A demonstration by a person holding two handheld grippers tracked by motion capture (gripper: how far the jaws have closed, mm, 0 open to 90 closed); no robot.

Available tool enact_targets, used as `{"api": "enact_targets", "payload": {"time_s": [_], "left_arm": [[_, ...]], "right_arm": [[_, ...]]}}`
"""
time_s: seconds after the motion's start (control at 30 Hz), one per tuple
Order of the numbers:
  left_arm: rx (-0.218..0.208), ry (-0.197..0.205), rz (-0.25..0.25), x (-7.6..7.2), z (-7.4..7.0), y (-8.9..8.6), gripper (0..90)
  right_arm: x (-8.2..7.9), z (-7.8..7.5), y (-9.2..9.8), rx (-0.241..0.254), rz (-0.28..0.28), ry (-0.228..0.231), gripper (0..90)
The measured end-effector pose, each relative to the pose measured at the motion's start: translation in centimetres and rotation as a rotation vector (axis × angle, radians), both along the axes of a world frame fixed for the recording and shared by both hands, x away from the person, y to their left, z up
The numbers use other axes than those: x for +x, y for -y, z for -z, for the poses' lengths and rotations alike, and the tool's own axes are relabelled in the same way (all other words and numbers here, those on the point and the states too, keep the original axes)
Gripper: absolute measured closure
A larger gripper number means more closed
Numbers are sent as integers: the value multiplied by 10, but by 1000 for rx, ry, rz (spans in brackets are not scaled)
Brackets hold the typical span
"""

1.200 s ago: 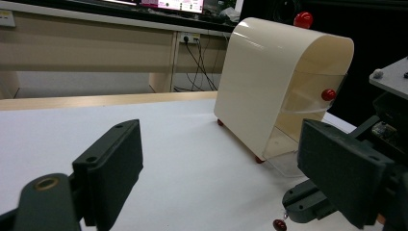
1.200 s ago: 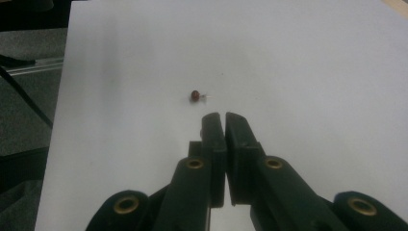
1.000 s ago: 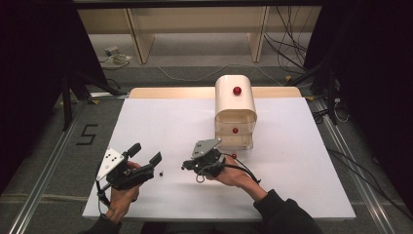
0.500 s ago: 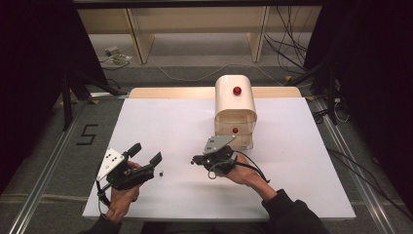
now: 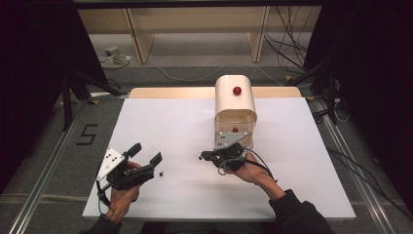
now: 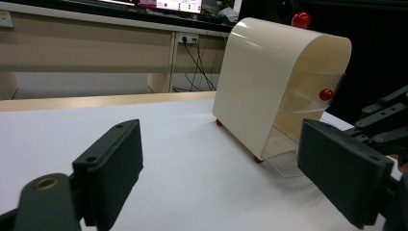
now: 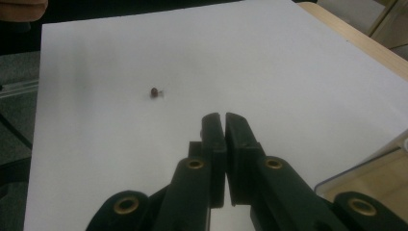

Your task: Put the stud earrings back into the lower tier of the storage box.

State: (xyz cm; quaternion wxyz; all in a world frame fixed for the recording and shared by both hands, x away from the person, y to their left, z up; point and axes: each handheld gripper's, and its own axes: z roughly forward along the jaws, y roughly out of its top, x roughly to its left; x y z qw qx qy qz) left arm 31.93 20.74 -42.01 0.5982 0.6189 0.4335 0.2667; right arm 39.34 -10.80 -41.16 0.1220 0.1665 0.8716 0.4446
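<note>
Since a second ago, the right tongs (image 5: pixel 203 156) have slid toward 3 o'clock, nearer the bread box (image 5: pixel 235 105), jaws closed and empty. Left tongs (image 5: pixel 146 155) hover open at 7 o'clock. A small bead (image 5: pixel 161 172) lies on the counter (image 5: pixel 175 117) between them, not yet picked up; the box's clear flap (image 6: pixel 308 101) hangs partly raised.

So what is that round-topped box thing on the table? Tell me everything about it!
The cream box looks like smooth plastic, with an arched top like a bread bin. A red knob sits on top, and another on its clear curved front flap. It stands upright on small red feet on the white table, toward the far edge. The right claw is just in front, not touching it.
</note>
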Motion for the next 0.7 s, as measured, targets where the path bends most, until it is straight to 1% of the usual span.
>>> {"api": "enact_targets", "payload": {"time_s": [0.47,0.7], "left_arm": [[6,1,-1,0,0,1,155],[6,2,0,0,0,1,155]], "right_arm": [[2,-10,20,29,49,14,883],[5,-15,31,42,82,22,883]]}}
